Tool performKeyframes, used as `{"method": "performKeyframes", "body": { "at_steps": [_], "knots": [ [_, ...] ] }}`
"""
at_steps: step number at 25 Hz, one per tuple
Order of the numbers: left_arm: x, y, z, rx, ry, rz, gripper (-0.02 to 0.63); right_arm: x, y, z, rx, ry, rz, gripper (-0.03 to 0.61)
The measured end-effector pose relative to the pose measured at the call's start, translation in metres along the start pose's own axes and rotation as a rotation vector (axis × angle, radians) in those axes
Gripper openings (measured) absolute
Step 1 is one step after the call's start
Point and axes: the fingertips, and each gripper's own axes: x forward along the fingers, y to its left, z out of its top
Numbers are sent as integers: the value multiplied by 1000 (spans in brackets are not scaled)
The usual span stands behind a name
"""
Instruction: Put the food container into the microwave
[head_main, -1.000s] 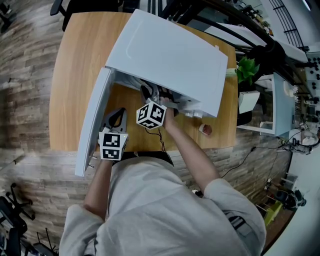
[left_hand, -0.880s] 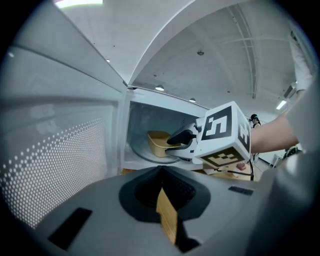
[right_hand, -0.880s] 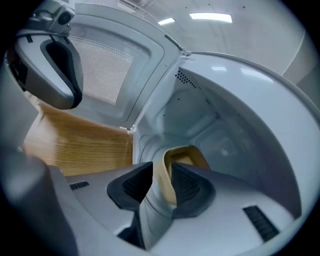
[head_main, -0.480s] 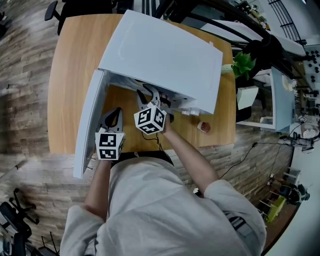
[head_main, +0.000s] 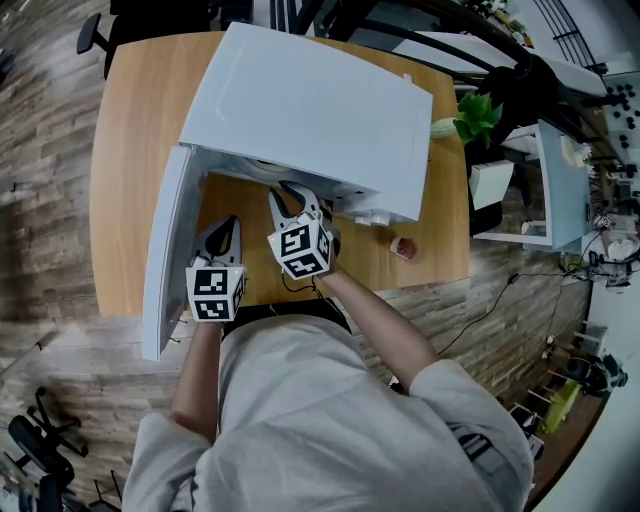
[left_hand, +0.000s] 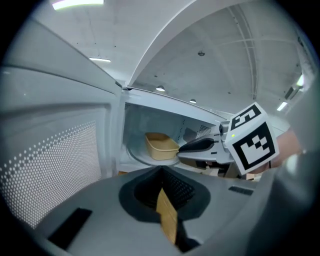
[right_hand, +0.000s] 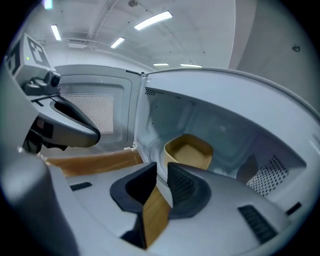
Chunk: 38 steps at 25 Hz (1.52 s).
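The tan food container sits inside the white microwave, on its turntable, and also shows in the left gripper view. In the head view the oven's top hides it. The door hangs wide open to the left. My right gripper is at the oven's mouth, a little short of the container. Its jaws have just been closing and stand open with a narrow gap and nothing between them. My left gripper rests beside the door, shut and empty.
The microwave stands on a wooden table. A small reddish object lies on it to the right of the oven. Beyond the table's right edge are a potted plant and a white desk.
My right gripper has drawn back slightly from the oven's mouth and rolled, and its jaws have narrowed. The left gripper has stayed where it was.
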Motion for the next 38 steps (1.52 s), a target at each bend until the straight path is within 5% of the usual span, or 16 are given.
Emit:
{"method": "performKeyframes", "body": {
  "at_steps": [5,13,22,38],
  "knots": [
    [3,-6,1,5,9,-6,12,-13,2,2,53,-23,41,5],
    [8,-28,6,22,19,-28,12,-54,10,-3,94,-48,150,5],
    [14,-64,17,69,21,-90,12,-101,-17,-13,212,-113,104,3],
    [5,-121,68,169,-47,-160,12,-169,-62,1,260,-240,13,5]
  ]
}}
